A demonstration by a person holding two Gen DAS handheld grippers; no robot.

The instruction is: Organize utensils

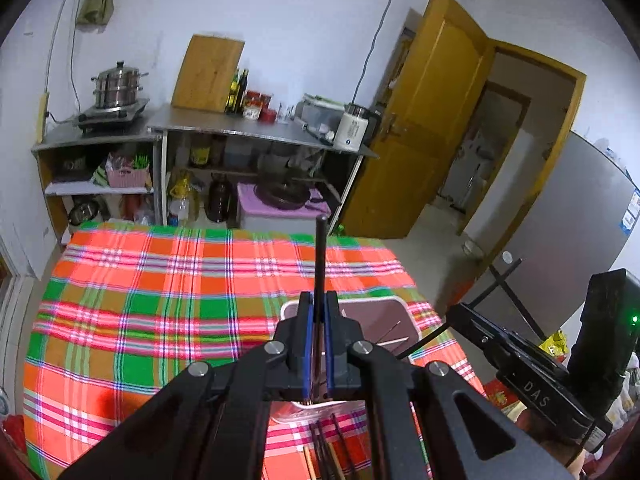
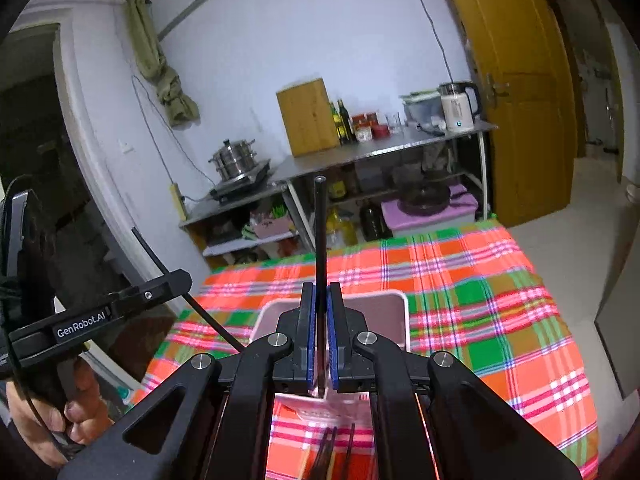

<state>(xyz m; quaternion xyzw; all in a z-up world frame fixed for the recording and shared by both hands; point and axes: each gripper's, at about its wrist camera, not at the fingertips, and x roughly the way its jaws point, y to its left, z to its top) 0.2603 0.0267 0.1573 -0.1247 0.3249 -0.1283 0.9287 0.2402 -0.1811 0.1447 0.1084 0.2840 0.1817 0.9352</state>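
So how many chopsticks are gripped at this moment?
2. One black chopstick is clamped in the left tool, another in the right tool. More chopsticks lie on the plaid tablecloth below, partly hidden by the tools.

Left gripper (image 1: 319,312) and right gripper (image 2: 321,304) both raised, jaws clamped nearly together.

Left gripper (image 1: 319,312) is covering the white bin's (image 1: 396,300) near half; loose chopsticks (image 1: 326,452) are running off the bottom edge. Right gripper (image 2: 321,308) is hiding its black chopstick's (image 2: 320,232) lower end.
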